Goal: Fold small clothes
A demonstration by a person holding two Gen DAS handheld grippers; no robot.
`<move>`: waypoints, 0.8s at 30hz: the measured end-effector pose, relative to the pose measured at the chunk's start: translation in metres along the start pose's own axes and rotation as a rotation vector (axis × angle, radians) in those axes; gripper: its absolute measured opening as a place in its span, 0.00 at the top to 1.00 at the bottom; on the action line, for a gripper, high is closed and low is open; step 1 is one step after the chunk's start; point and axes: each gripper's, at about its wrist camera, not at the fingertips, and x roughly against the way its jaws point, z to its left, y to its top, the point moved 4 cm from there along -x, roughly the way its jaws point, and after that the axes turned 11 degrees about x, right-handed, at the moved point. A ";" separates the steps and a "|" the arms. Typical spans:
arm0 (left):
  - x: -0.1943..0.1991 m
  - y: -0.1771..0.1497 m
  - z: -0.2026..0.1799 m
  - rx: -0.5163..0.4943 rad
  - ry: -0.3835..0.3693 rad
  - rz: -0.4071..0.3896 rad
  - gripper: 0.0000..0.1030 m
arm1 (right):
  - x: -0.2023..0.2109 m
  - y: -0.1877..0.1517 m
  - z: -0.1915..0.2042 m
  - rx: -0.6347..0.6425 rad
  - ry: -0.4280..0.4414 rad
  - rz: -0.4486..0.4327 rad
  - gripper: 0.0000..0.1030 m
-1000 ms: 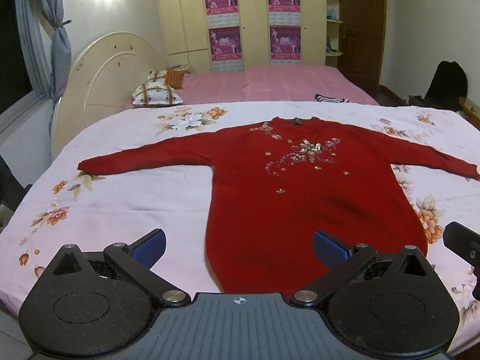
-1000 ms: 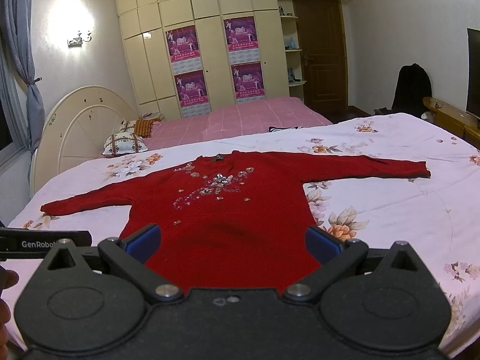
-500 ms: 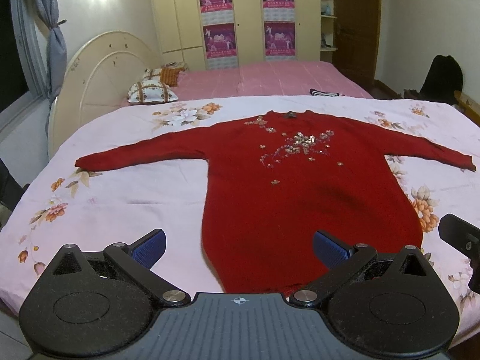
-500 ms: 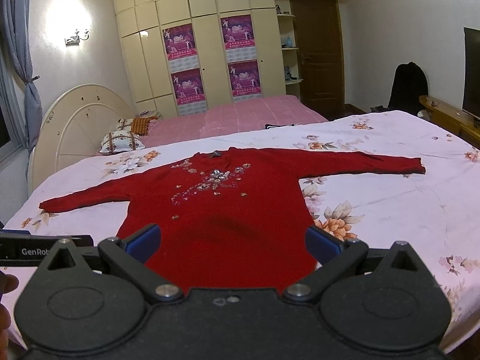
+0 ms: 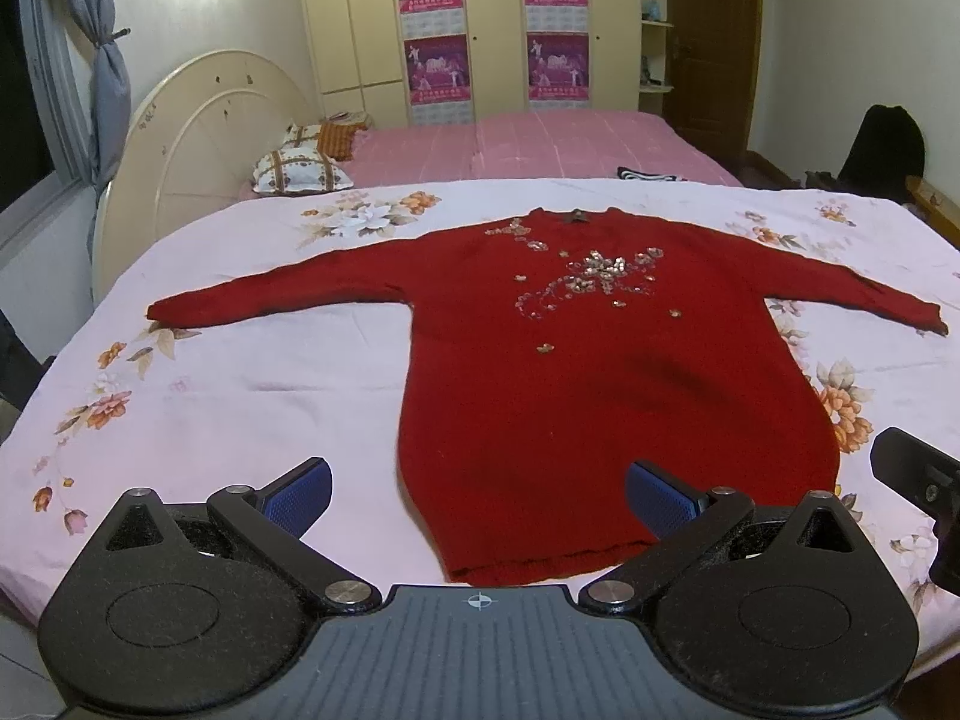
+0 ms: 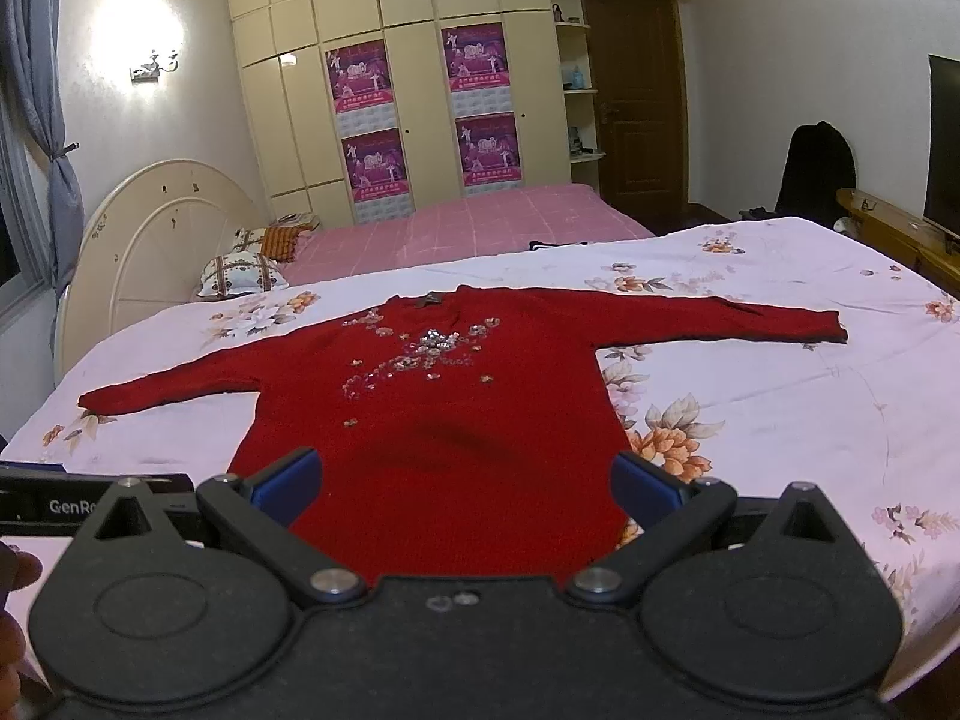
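1. Nearest me, my left gripper hangs just short of the hem with its blue pads spread wide and nothing between them. My right gripper is the same: fingers apart and empty, over the lower body of the garment.

2. The red sweater lies flat, face up, on the floral sheet. Its hem is at 6 o'clock, closest to me, and its collar at 12 o'clock.

3. The left sleeve runs out toward 9 o'clock and the right sleeve toward 3 o'clock; both are fully extended.

4. The sequin trim sits on the chest, past the middle.

5. Beyond the sheet's far edge I see a pink bed and a wardrobe at 12 o'clock.

6. My judgement: no fold has been made yet; this is the approach before the first one. Next I would need each gripper to reach outward to a sleeve or side edge, pinch only the knit, and carry it inward across the body.
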 end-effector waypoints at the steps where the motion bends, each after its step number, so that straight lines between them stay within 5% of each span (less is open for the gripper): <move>1: 0.000 0.000 0.000 0.001 -0.002 0.002 0.00 | 0.000 0.000 0.001 -0.006 0.004 0.009 0.01; 24: -0.007 0.002 -0.002 -0.005 -0.004 0.012 0.00 | 0.000 -0.001 -0.001 -0.023 0.011 -0.009 0.01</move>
